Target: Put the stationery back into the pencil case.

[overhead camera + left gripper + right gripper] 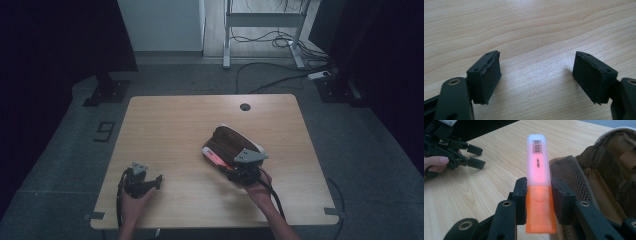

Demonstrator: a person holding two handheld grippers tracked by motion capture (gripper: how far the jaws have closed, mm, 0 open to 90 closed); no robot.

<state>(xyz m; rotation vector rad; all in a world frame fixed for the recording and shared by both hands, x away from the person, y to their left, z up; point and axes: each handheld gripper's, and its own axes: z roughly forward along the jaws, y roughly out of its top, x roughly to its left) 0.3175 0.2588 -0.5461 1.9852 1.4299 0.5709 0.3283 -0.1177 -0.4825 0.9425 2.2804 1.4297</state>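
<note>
1. Highlighter (537,185), orange with a pale translucent cap, sits clamped between the jaws of your right gripper (538,197), which grip it about where cap meets barrel; the cap end points away from your hand and the orange tail hangs back toward it.
2. Your catch hovers just beside the open brown pencil case (604,177), whose mesh inner pocket lies right against the right-hand jaw in the right gripper view.
3. From the high view, your right gripper (239,171) hangs at the near edge of the pencil case (231,141), and the highlighter (216,159) shows as a pinkish bar along the case's near-left rim, seemingly outside the opening rather than within it.
4. Whether the highlighter is going into the case or coming out cannot be told from these frames. Either way the grasp is made, and the carry and the release remain.
5. Your left gripper (536,75) idles with jaws spread wide and nothing between them, bare wooden table (529,30) beneath.
6. In the high view, that left gripper (142,181) rests at the table's near-left, well apart from the case.
</note>
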